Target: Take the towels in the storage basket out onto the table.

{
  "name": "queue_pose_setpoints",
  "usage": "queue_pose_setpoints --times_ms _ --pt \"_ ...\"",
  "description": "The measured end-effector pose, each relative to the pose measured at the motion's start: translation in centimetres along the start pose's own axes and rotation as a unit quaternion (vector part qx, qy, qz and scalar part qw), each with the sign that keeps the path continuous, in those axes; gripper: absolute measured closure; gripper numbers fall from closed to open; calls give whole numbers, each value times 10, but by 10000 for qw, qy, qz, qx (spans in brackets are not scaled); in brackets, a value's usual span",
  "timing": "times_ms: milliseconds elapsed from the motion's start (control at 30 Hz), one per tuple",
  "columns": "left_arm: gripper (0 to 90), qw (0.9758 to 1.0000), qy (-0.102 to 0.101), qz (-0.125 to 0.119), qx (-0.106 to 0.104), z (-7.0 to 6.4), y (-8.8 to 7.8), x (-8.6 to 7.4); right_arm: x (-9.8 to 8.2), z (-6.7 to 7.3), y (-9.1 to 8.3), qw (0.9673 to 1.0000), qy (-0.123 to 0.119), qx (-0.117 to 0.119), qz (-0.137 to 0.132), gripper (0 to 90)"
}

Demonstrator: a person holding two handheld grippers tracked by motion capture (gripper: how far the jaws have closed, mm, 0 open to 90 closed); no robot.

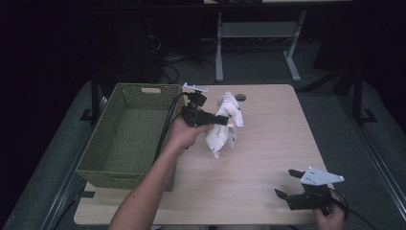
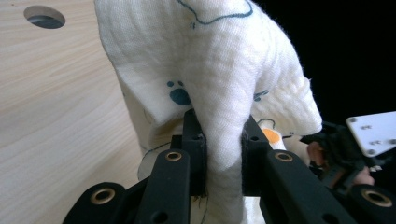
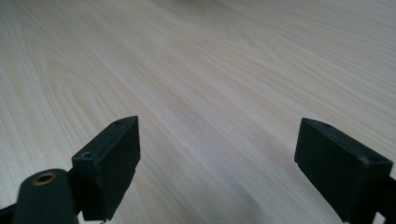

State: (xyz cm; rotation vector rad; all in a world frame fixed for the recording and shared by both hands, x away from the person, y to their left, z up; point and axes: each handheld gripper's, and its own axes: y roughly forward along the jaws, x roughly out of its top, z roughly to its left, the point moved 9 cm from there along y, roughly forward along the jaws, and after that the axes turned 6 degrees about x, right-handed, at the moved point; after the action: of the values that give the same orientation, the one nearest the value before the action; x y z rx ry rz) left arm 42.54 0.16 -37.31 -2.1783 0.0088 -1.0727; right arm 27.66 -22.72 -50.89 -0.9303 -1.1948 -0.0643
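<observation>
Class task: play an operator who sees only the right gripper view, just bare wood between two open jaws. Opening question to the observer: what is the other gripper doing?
Observer: The left gripper is shut on a white printed cloth, pinching a fold of it between its pads.
Operator: Is the cloth lying flat on the table?
Observer: No, it is bunched and hangs from the jaws over the table.
Operator: Is there anywhere to put it?
Observer: A green woven basket stands at the table's left side, right beside the left hand.
Operator: And my gripper?
Observer: The right gripper sits open at the table's near right corner, well apart from the cloth.
</observation>
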Motion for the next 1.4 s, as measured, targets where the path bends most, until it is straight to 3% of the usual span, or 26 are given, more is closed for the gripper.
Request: queue_pose_setpoints --times_ms 267,767,867,967,1067,1400 --pt "770 9996 15 197 222 6 24 -5 0 -1 -2 10000 17 2 -24 140" --pt "763 9961 -40 618 629 18 74 -19 0 -2 -4 10000 -19 4 -61 140" --pt "760 9963 -134 655 546 16 86 -23 0 -2 -4 10000 6 -1 -59 140" --pt "755 9950 -63 767 635 19 96 -29 0 -3 -4 10000 -10 -13 -65 140" --pt "743 9942 -123 798 705 21 106 -32 0 -3 -4 10000 -15 -2 -71 140" --pt "698 9922 -159 978 760 23 124 -39 0 -4 -6 9999 -3 -6 -106 140"
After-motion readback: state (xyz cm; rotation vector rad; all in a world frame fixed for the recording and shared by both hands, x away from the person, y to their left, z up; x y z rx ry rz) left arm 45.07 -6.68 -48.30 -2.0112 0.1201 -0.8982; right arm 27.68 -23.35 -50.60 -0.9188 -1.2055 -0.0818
